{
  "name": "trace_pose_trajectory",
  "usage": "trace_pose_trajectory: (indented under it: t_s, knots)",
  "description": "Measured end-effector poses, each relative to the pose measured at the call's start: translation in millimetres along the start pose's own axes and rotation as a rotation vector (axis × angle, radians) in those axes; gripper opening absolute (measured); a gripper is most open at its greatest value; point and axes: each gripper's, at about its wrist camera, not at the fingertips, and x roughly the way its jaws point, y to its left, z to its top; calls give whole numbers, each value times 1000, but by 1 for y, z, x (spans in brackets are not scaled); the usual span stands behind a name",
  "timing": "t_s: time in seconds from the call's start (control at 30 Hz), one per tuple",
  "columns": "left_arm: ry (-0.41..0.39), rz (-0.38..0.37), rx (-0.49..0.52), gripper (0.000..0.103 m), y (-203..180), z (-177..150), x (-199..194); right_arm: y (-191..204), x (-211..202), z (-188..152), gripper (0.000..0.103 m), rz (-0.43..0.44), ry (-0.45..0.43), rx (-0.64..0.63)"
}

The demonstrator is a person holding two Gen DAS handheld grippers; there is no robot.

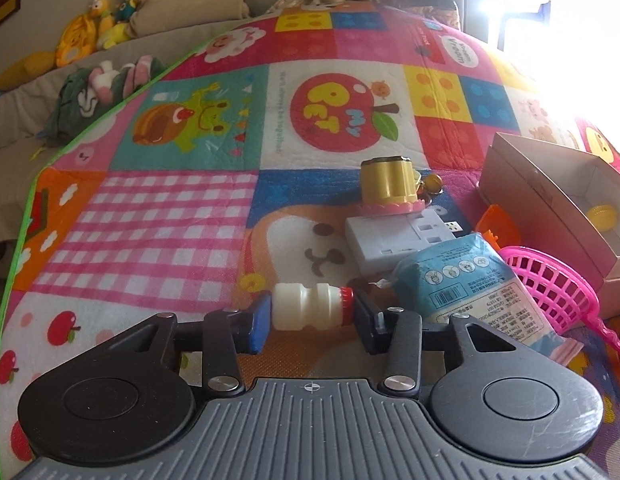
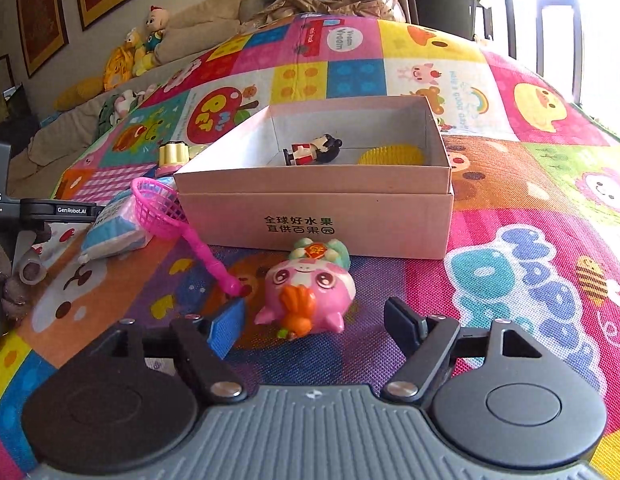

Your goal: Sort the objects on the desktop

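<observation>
The left gripper (image 1: 313,316) is clamped end to end on a small white bottle (image 1: 310,311) lying on the mat (image 1: 174,216). The right gripper (image 2: 316,326) stands wide, pads clear of the pink pig toy (image 2: 308,296) between them, just before the box (image 2: 314,216). Inside, a figurine (image 2: 312,151) and what looks like a yellow ball (image 2: 390,157).

Bright daylight; window glare right; fisheye-warped edges.

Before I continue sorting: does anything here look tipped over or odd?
Yes. The pink glossy pig figurine lies toppled on the mat before the cardboard box, between the open right gripper fingers. The small white plastic bottle lies sideways, clamped end to end by the left gripper.
</observation>
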Motion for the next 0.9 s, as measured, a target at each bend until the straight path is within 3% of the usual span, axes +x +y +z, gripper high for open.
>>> trace_pose_trajectory:
  t_s: [0.13, 0.23, 0.33, 0.43, 0.57, 0.67, 0.83, 0.9]
  knots:
    - [-71, 31, 23, 48, 0, 3, -35, -1, -1, 0, 78, 0, -8, 9]
    - [-138, -44, 33, 48, -10, 6, -76, -1, -2, -1, 83, 1, -12, 19]
    - [-151, -135, 84, 48, -40, 2, -102, -3, -2, 0, 85, -2, -10, 24]
    - [-128, -221, 151, 48, -75, -10, -109, -3, -3, -1, 85, -7, -20, 30]
    - [-38, -318, 246, 48, -117, -36, -100, -4, -6, -2, 86, -11, -38, 37]
    - [-4, -321, 289, 48, -134, -52, -89, -4, -7, -2, 87, -11, -37, 38]
    - [28, -329, 268, 49, -135, -65, -77, -4, -4, -1, 87, -16, -12, 36]
    - [30, -313, 262, 54, -132, -69, -74, -4, -2, -1, 87, -20, -2, 37]
